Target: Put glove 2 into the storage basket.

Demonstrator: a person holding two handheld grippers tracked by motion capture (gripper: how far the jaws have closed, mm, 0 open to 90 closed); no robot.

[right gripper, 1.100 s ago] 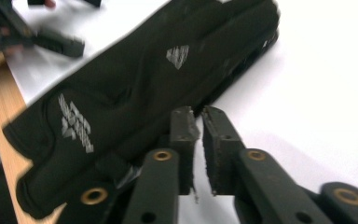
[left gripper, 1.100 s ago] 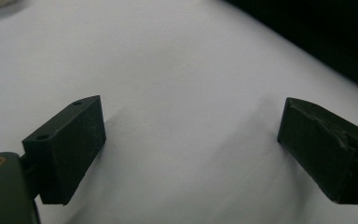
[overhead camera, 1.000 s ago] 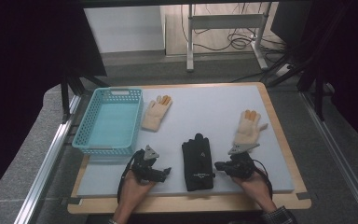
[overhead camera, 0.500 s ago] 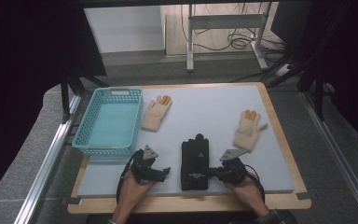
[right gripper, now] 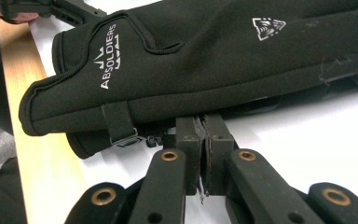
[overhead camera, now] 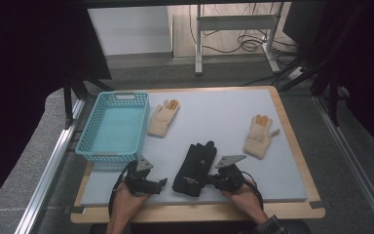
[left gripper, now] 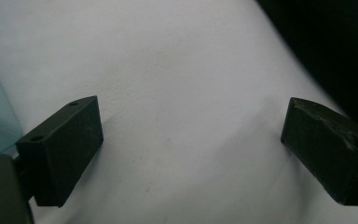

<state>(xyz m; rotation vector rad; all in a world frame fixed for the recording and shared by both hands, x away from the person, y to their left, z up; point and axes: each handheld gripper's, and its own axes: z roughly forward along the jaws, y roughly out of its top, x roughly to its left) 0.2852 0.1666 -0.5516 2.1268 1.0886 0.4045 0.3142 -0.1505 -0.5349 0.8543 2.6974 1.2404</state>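
Two grippers work the near table edge. Right gripper [right gripper: 204, 135], jaws pressed together, noses under the black glove pair's [overhead camera: 195, 168] cuff at centre front, nothing pinched. Left gripper [left gripper: 191, 154] hangs spread over bare mat. Next: part the jaws, then pinch the cuff.

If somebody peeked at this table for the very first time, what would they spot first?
Probably the black fabric glove with white lettering, lying dark against the pale table mat near the front edge, with the right tongs shut at its side. Next, the turquoise plastic basket at the left. Then two cream knitted gloves with orange fingertips: one beside the basket, one at the right.
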